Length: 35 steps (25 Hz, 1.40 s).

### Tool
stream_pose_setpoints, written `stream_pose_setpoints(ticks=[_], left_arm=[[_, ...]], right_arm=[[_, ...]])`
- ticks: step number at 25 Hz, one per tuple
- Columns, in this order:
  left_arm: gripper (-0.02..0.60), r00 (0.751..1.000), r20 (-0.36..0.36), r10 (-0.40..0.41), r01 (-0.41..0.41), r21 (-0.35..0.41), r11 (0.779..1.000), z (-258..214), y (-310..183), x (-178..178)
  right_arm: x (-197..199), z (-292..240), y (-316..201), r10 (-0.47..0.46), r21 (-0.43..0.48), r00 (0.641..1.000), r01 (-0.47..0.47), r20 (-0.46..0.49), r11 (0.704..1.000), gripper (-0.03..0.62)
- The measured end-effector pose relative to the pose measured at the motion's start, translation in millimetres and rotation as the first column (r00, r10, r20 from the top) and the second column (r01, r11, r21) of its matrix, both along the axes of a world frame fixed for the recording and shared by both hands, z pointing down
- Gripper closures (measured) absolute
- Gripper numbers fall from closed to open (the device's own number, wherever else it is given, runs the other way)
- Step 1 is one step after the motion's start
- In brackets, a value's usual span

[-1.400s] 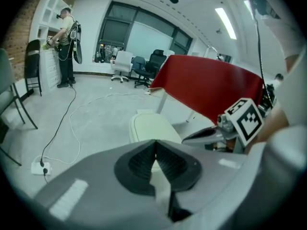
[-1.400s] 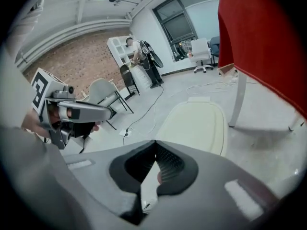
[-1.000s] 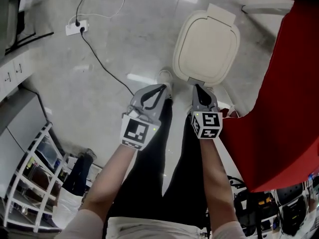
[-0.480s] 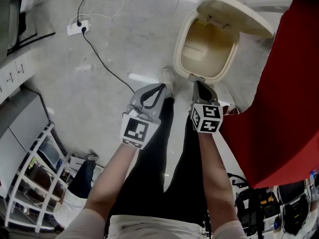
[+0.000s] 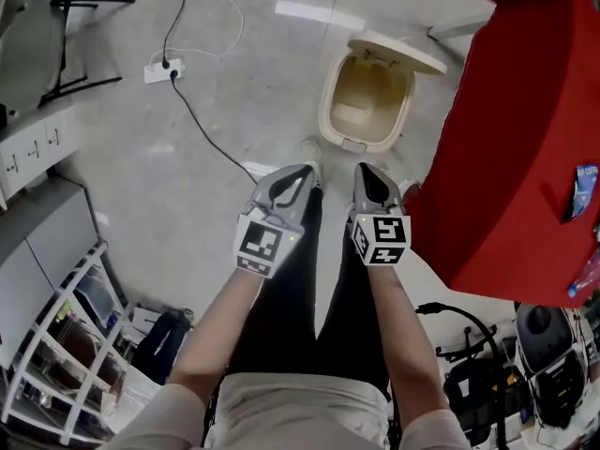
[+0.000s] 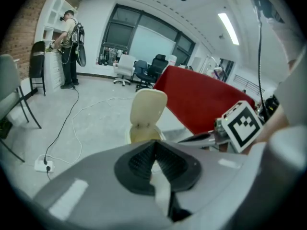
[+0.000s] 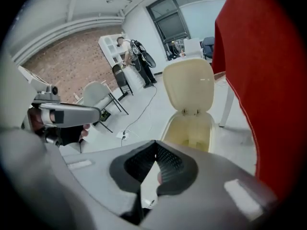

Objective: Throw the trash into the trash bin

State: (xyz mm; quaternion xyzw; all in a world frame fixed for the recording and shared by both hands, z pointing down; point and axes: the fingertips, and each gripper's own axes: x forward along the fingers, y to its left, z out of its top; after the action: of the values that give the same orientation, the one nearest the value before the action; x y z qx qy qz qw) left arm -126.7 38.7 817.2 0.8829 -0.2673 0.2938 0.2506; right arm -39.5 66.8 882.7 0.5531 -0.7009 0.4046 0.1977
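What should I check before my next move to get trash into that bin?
1. Lid of the trash bin open: ok, it stands raised behind the bin's mouth.
2. Trash in the left tool: not ok, jaws together, nothing between them.
3. Trash in the right tool: not ok, jaws together, empty.
4. Something to pick up: cannot tell. A blue packet lies on the red table, but whether it is trash is unclear.
5. Floor in front of the bin free of the cable: ok, in the head view it runs off to the left, apart from the bin.
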Motion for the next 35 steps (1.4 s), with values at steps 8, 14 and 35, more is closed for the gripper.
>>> stream_pose_setpoints(ticks=[8, 14, 35], left_arm=[[0.577, 0.999, -0.041, 0.023, -0.023, 0.005, 1.0, -87.5, 20.5, 8.7], [0.577, 0.998, -0.053, 0.039, -0.038, 0.016, 0.999, -169.4, 29.7, 2.1], [0.577, 0.965, -0.108, 0.238, -0.225, 0.122, 0.967, -337.6, 62.1, 9.2]], right_arm=[[-6.3, -115.4, 3.8, -0.01, 0.103, 0.999, 0.005, 0.043, 0.995, 0.592], [10.2, -202.0, 18.0, 0.0, 0.128, 1.0, -0.003, 0.03, 0.992, 0.592], [39.9, -390.7, 60.6, -0.029, 0.3, 0.999, 0.038, -0.035, 0.953, 0.592]])
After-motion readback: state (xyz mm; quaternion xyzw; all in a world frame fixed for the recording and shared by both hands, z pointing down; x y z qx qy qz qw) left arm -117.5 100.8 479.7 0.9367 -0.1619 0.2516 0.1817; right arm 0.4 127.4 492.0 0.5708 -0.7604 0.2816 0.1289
